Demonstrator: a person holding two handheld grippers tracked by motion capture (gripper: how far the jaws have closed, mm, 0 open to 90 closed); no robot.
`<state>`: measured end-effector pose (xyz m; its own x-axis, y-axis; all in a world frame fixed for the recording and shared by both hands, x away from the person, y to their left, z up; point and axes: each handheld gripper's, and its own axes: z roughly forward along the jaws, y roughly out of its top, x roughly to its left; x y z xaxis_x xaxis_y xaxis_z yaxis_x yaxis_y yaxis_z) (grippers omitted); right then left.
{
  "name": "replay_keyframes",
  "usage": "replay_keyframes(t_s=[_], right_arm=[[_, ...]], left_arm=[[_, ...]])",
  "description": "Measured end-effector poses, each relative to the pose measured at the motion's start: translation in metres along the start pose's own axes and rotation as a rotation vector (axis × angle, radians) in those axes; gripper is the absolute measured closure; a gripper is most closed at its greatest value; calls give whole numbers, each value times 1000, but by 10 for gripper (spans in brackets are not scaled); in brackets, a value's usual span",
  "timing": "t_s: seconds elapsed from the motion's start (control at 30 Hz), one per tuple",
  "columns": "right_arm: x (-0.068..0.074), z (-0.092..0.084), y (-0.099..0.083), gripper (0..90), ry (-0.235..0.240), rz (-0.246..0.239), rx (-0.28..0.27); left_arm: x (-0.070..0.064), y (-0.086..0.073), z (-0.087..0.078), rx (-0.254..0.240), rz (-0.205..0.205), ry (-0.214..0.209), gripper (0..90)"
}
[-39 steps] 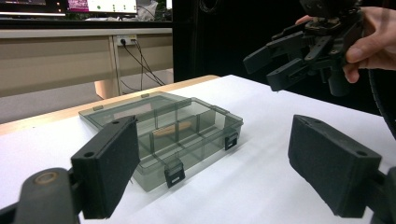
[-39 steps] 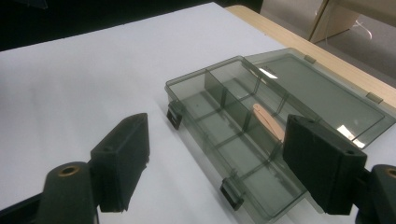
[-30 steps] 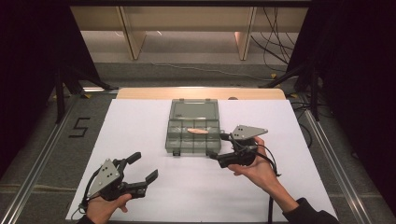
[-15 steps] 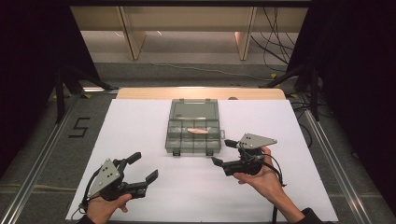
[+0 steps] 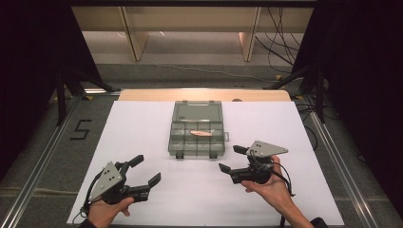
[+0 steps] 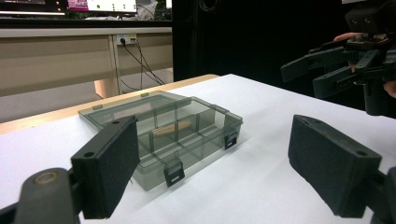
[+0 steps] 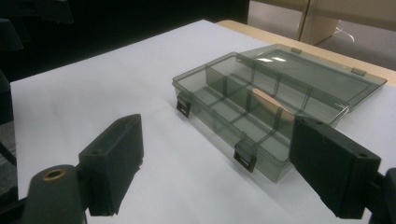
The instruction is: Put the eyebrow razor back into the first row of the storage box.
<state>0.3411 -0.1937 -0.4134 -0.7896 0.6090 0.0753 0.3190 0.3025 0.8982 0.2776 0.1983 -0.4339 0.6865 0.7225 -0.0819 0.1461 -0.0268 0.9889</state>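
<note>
At the near left of the white worktop (image 5: 142,123) the left tool (image 5: 145,170) sits in the person's left hand (image 5: 107,211), its jaws spread wide with nothing between them, pointing up and to the right toward the middle of the sheet. In the left gripper view its two black pads (image 6: 109,165) frame the box (image 6: 187,126) from well short of it. The box (image 5: 197,135) lies in the middle of the worktop, a smoky clear case with its lid (image 5: 197,113) folded flat open on the far side and two dark latches on the near edge. A small pink piece (image 5: 201,134) lies in a compartment of the middle row, right of centre. To the right, near the box's front right corner but apart from it, the right tool (image 5: 231,158) is held in the right hand (image 5: 268,187), pointing left; its jaws have just been opening and stand released, empty, with the box (image 7: 261,107) ahead of them in the right gripper view
</note>
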Motion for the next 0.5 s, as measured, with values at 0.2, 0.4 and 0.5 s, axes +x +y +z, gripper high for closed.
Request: replay_keyframes(t_s=[0.2,0.4,0.5], right_arm=[[2,-3,-6,186,3,19,-19],[3,-6,-11,186,12,34,-26],[3,-8,-13,186,-7,30,-13]], left_arm=[[0,0,0,1,-1,0,164],[0,0,0,1,-2,0,164],[0,0,0,1,0,1,164]])
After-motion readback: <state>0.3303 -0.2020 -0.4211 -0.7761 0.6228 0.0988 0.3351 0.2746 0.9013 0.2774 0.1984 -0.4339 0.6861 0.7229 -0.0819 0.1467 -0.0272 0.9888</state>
